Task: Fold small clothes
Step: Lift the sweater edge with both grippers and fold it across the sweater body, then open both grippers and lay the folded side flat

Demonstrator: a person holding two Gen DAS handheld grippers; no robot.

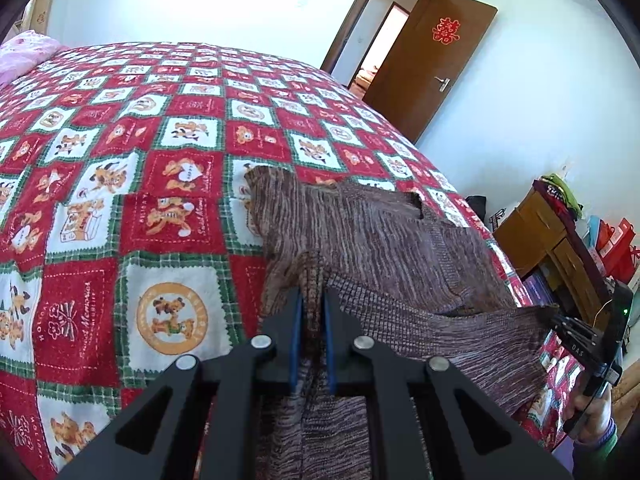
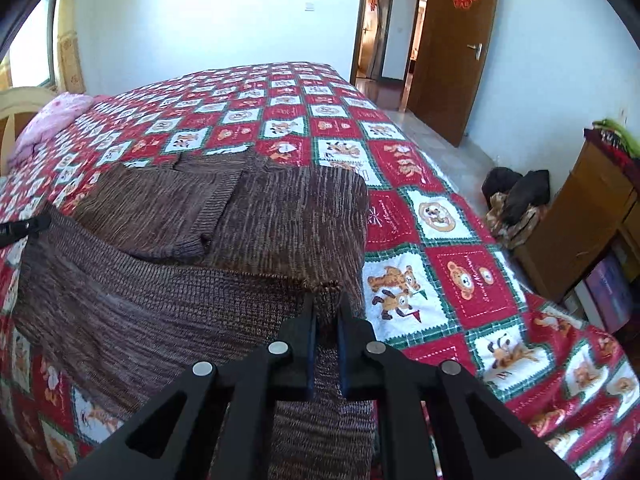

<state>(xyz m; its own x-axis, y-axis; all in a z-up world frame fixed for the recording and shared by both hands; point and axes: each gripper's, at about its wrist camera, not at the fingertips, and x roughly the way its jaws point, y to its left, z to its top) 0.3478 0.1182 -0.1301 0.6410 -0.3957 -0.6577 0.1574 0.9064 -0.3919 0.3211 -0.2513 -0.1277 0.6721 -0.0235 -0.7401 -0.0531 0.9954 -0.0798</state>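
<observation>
Getting bright daylight in both views, streaming in from a window (image 2: 30,40) at the far left; washing the white wall (image 2: 220,16) out to a bluish glare. Showing only soft, faint shadows on the bedspread (image 2: 440,240). Bending straight lines strongly at the fisheye edges, darkening into black corners. Staying fairly sharp at centre, softening on distant patterns and the door (image 1: 436,60)

Patterned bedspread (image 2: 440,264), brown door (image 1: 436,64), pink pillow (image 2: 52,120)
</observation>
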